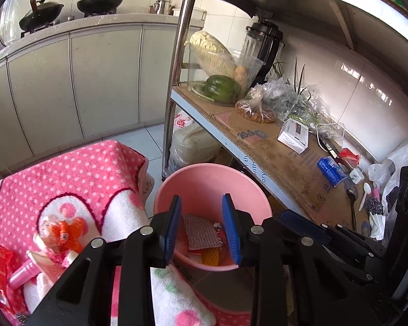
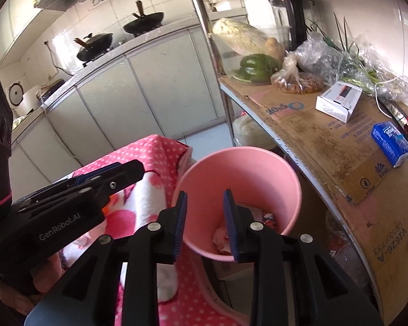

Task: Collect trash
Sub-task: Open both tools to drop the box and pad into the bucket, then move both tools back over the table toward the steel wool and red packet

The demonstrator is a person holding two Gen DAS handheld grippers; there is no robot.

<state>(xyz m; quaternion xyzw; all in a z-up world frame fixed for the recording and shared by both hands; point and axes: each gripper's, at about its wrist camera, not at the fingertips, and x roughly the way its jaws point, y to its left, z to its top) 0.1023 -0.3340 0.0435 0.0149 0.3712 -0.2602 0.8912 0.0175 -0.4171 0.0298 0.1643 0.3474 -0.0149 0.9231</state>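
Far left on the pink polka-dot fleece blanket (image 1: 76, 163): crinkly red-and-orange plastic wrappers (image 1: 59, 233), light, soft, slippery; best pinched at a bunched fold. Left gripper (image 1: 202, 228) fingers spread open, holding nothing. Centre: round pink plastic bin (image 1: 204, 179) already holding scraps. Right gripper (image 2: 205, 225) likewise open, empty, above the bin.
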